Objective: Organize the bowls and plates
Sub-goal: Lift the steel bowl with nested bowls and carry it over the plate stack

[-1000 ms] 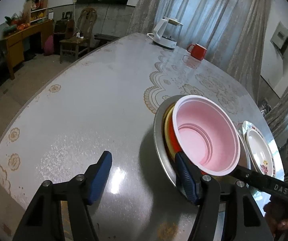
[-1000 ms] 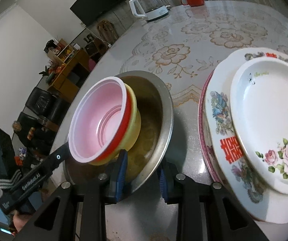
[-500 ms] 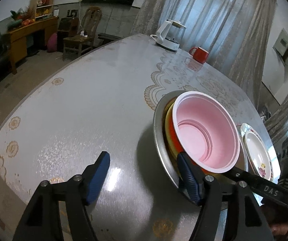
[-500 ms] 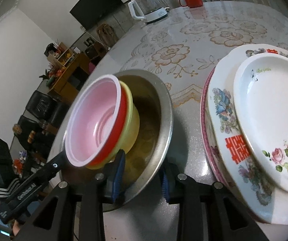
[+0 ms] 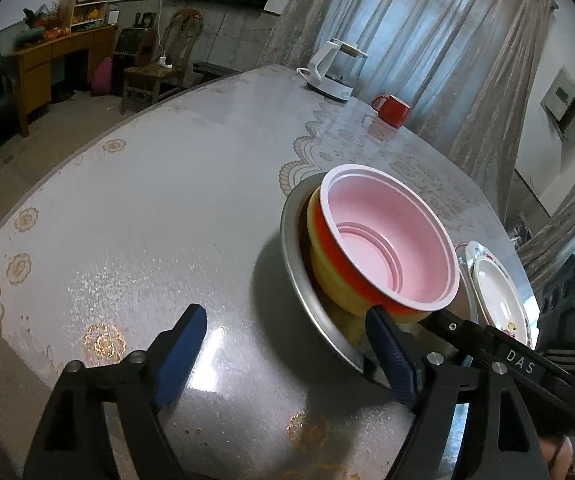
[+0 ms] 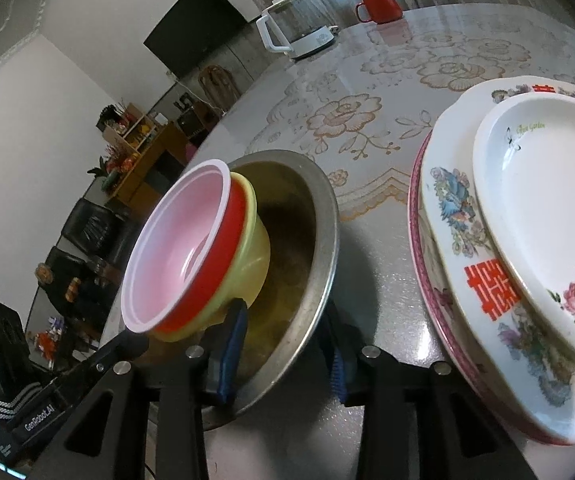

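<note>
From the left wrist view, the left gripper (image 5: 287, 344) stood wide apart over the table (image 5: 147, 216), its jaws having just been opening, with nothing between them; its right finger lay just beside the near rim of the metal basin (image 5: 299, 264). Ahead and to the right, the basin held a yellow bowl (image 5: 323, 276), a red bowl (image 5: 327, 240) nested in it and a pink bowl (image 5: 391, 240) on top, all tilted. Only this view showed the stack of plates (image 5: 495, 280) as a thin sliver beyond the basin

From the right wrist view, the right gripper (image 6: 287, 344) straddled the basin's (image 6: 323, 216) near rim, one finger inside and one outside, its jaws having just been opening; the pads appeared clear of the metal. The nested bowls (image 6: 207, 264) leaned to the left inside the basin. Here alone the plates were plain: a white rose plate (image 6: 547, 208) on a larger plate with red characters (image 6: 463, 248), over a pink-rimmed one (image 6: 423, 264), just right of the gripper. Far ahead stood a kettle (image 6: 299, 36) and a red mug (image 6: 379, 6)
</note>
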The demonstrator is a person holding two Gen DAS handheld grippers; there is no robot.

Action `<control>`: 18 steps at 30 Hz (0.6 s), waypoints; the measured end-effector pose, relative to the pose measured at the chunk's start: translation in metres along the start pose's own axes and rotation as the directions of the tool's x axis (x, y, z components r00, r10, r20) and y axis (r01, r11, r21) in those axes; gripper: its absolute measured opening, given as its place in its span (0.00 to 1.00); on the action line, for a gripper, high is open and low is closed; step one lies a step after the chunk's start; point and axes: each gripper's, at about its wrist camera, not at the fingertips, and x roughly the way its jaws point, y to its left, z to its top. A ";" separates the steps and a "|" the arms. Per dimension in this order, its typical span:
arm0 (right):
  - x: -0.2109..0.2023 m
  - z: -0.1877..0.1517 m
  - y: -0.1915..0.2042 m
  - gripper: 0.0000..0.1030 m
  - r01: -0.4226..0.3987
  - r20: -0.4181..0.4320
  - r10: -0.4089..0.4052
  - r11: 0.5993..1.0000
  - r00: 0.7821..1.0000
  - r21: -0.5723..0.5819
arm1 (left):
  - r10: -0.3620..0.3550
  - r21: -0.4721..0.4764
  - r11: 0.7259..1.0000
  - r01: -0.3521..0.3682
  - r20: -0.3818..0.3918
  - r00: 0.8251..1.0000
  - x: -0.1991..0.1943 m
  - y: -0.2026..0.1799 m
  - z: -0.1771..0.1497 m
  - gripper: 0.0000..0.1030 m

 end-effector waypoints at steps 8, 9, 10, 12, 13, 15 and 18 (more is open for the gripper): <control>-0.002 -0.004 0.013 0.34 0.056 -0.004 -0.056 0.996 0.998 -0.074 | 0.008 0.031 0.999 -0.008 0.014 1.000 0.002 -0.007 -0.003 0.74; -0.002 -0.005 0.014 0.34 0.065 -0.003 -0.066 0.994 0.998 -0.084 | 0.003 0.045 0.999 -0.003 0.014 1.000 0.002 -0.009 -0.004 0.69; -0.001 -0.005 0.015 0.34 0.066 -0.003 -0.067 0.994 0.998 -0.089 | -0.007 0.051 0.999 0.006 0.016 1.000 0.002 -0.011 -0.004 0.63; -0.001 -0.005 0.019 0.33 0.068 -0.004 -0.069 0.993 0.998 -0.100 | -0.020 0.066 0.998 0.019 0.015 1.000 0.002 -0.015 -0.005 0.56; 0.000 -0.004 0.019 0.33 0.071 -0.003 -0.071 0.992 0.997 -0.105 | -0.023 0.075 0.997 0.022 0.015 1.000 0.002 -0.018 -0.005 0.51; 0.000 -0.002 0.018 0.31 0.070 -0.005 -0.071 0.992 0.997 -0.100 | -0.025 0.107 0.994 0.023 0.017 1.000 0.003 -0.024 -0.006 0.46; 0.000 -0.001 0.016 0.29 0.071 -0.005 -0.071 0.993 0.997 -0.093 | -0.030 0.144 0.989 0.028 0.017 0.999 0.003 -0.033 -0.007 0.38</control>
